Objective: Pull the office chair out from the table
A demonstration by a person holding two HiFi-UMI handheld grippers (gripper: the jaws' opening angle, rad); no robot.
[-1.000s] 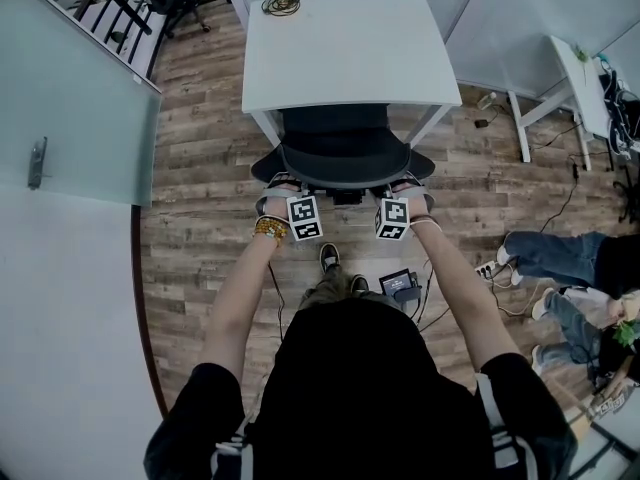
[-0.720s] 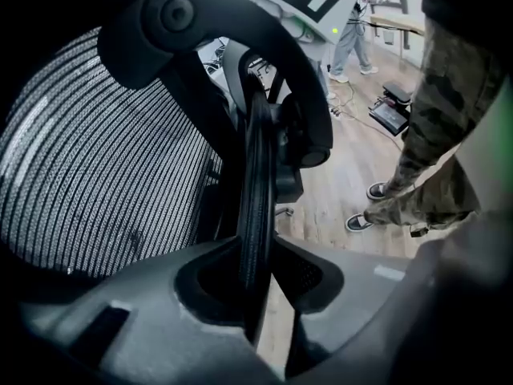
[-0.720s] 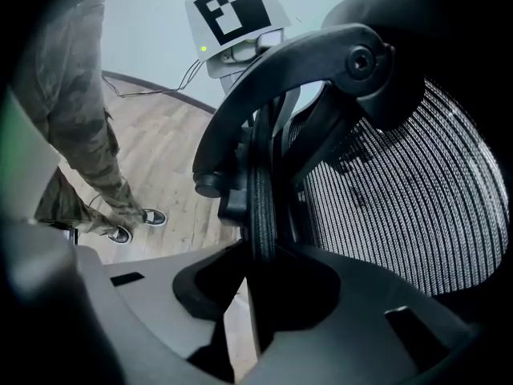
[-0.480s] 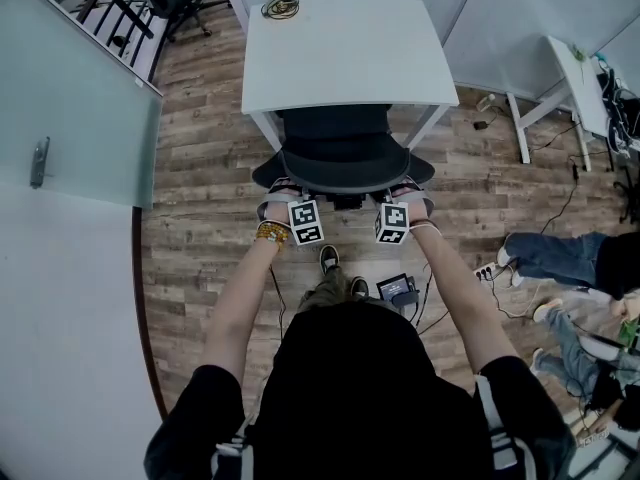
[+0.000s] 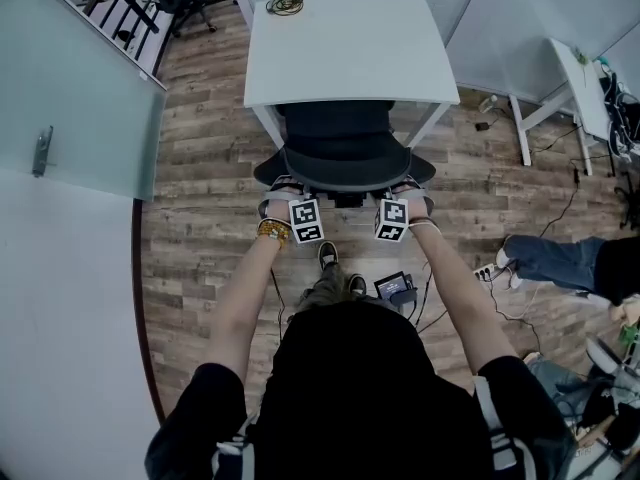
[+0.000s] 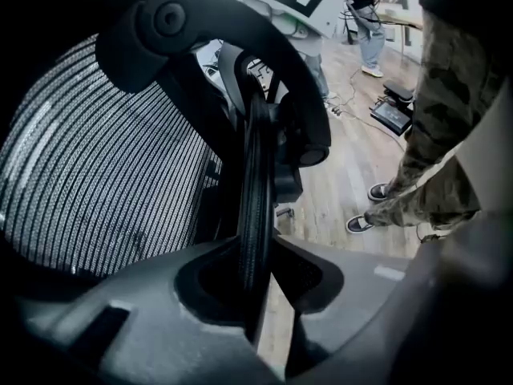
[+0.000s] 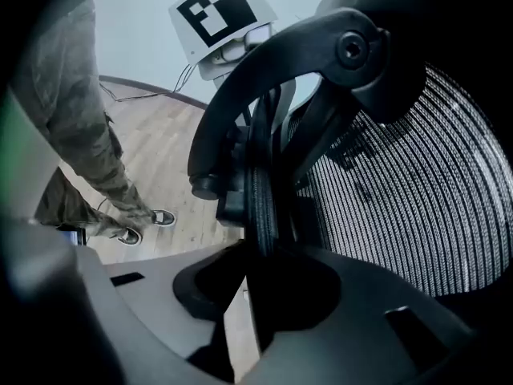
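A white rectangular surface [image 5: 350, 53] stands on a brown wood-plank floor [image 5: 200, 218] and carries a coiled cable [image 5: 284, 3] at its far edge. A black mesh office chair [image 5: 345, 158] stands on the floor, its seat partly under the surface. Nearer the person, a small black box [image 5: 397, 288] and a white power strip [image 5: 487, 268] lie on the planks.
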